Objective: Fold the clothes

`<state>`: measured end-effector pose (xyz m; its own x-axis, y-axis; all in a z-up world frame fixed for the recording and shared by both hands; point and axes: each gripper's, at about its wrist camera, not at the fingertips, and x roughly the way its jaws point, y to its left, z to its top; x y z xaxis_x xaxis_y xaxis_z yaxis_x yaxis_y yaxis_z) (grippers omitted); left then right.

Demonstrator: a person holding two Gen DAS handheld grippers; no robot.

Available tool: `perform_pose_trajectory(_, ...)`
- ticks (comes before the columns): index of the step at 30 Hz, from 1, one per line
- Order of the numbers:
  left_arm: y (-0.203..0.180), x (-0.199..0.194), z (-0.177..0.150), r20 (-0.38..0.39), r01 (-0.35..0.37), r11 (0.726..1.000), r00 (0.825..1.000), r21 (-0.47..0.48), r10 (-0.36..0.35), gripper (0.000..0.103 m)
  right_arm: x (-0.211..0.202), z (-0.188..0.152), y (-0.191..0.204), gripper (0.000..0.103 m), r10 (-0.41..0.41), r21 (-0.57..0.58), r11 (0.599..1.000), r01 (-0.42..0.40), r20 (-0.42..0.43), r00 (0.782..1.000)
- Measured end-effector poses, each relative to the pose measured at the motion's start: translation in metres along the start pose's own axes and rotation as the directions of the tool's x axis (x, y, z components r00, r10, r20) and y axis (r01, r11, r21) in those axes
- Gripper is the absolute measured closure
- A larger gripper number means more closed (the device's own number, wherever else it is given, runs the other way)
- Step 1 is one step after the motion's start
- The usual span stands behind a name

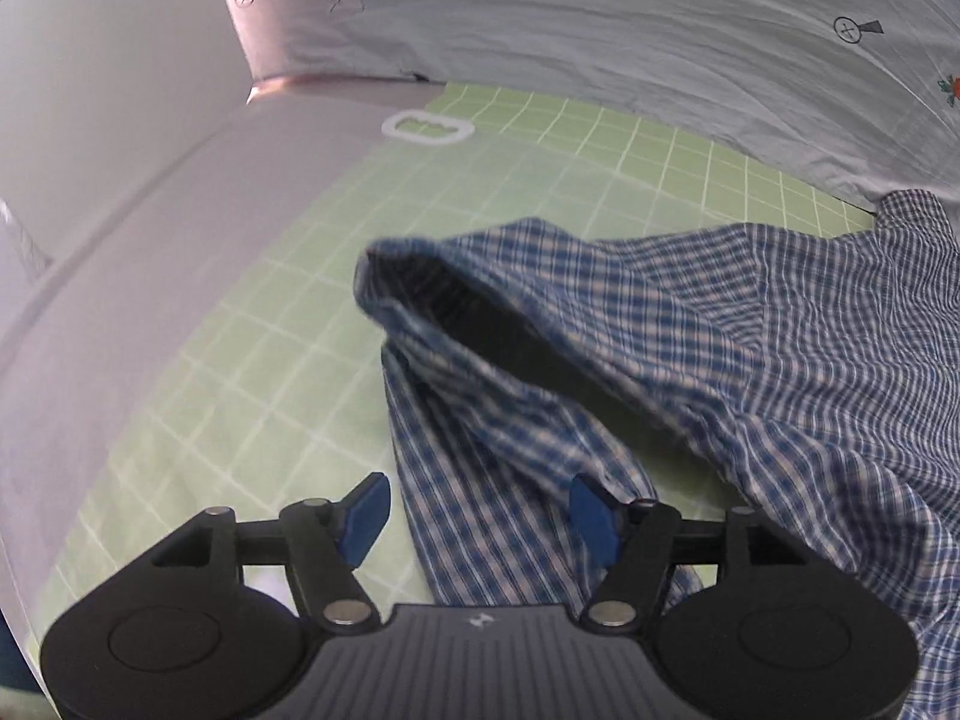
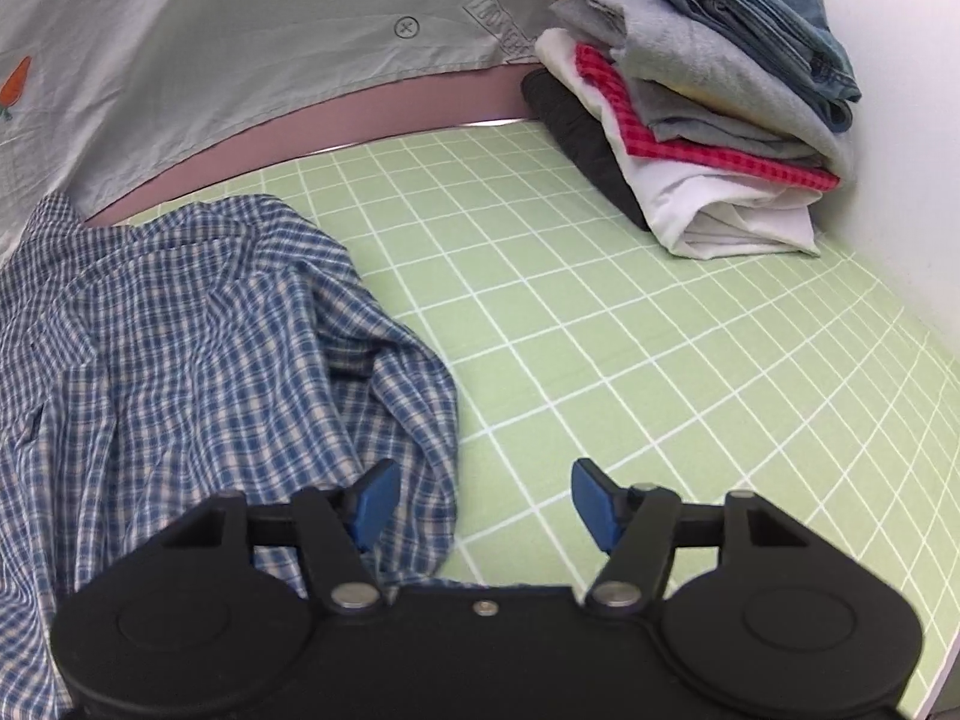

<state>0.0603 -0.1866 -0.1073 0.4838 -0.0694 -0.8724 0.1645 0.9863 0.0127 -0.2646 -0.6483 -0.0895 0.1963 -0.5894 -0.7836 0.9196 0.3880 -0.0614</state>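
Jaws, both units: spread wide, nothing between the pads. Left gripper hangs over a rumpled sleeve or hem of the blue plaid shirt; right gripper sits at the shirt's right border, its left pad over cloth and its right pad over bare mat. Shirt: crumpled, unfolded, on the green grid mat, collar end towards the back. Step in hand, by judgement: take hold and spread flat; grip a single layer at an edge, not a bunched fold, and pull outward evenly. Room: open mat to the right. Limits: folded stack at the far right corner; grey sheet along the back; mat edge at left.
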Motion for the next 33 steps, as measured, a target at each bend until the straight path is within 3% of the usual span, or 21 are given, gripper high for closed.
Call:
perform_pose_trajectory(3,0.0,0.004,-0.011,-0.044,0.04,0.997,0.998,-0.062,-0.043,0.033,0.009,-0.004,-0.007,0.05,0.048,0.043,0.998,-0.046,-0.045,0.998)
perform_pose_trajectory(9,-0.001,0.006,-0.018,-0.076,0.05,0.989,0.995,-0.137,-0.061,0.032,0.013,-0.01,0.002,0.05,0.128,0.059,0.991,-0.124,-0.084,0.988)
perform_pose_trajectory(13,-0.007,0.007,-0.022,-0.09,0.042,0.99,0.994,-0.133,-0.054,0.031,0.014,-0.012,0.003,0.051,0.185,0.096,0.98,-0.176,-0.102,0.977)
perform_pose_trajectory(16,-0.01,0.008,-0.024,-0.096,0.025,0.993,0.995,-0.114,-0.036,0.032,0.015,-0.014,0.004,0.061,0.212,0.101,0.974,-0.201,-0.105,0.972)
perform_pose_trajectory(17,-0.011,0.009,-0.025,-0.098,0.017,0.994,0.995,-0.108,-0.028,0.035,0.016,-0.014,0.004,0.069,0.217,0.098,0.973,-0.207,-0.105,0.97)
perform_pose_trajectory(18,-0.011,0.009,-0.025,-0.101,0.009,0.995,0.995,-0.102,-0.019,0.045,0.016,-0.013,0.003,0.08,0.223,0.096,0.972,-0.213,-0.107,0.969)
perform_pose_trajectory(21,-0.007,0.012,-0.025,-0.112,-0.017,0.995,0.994,-0.098,0.006,0.072,0.017,-0.011,-0.001,0.1,0.2,0.079,0.978,-0.192,-0.112,0.973)
perform_pose_trajectory(24,0.001,0.012,-0.022,-0.099,-0.032,0.995,0.995,-0.094,0.023,0.092,0.017,-0.01,-0.002,0.102,0.175,0.042,0.984,-0.171,-0.105,0.979)
perform_pose_trajectory(29,0.026,0.012,0.01,-0.03,-0.132,0.987,0.991,-0.089,0.13,0.098,0.017,0.003,-0.003,0.103,0.093,-0.065,0.993,-0.098,-0.076,0.993)
perform_pose_trajectory(33,0.046,0.012,0.038,0.028,-0.217,0.972,0.975,-0.09,0.221,0.098,0.012,0.031,-0.006,0.103,0.005,-0.173,0.985,0.0,0.027,1.0)
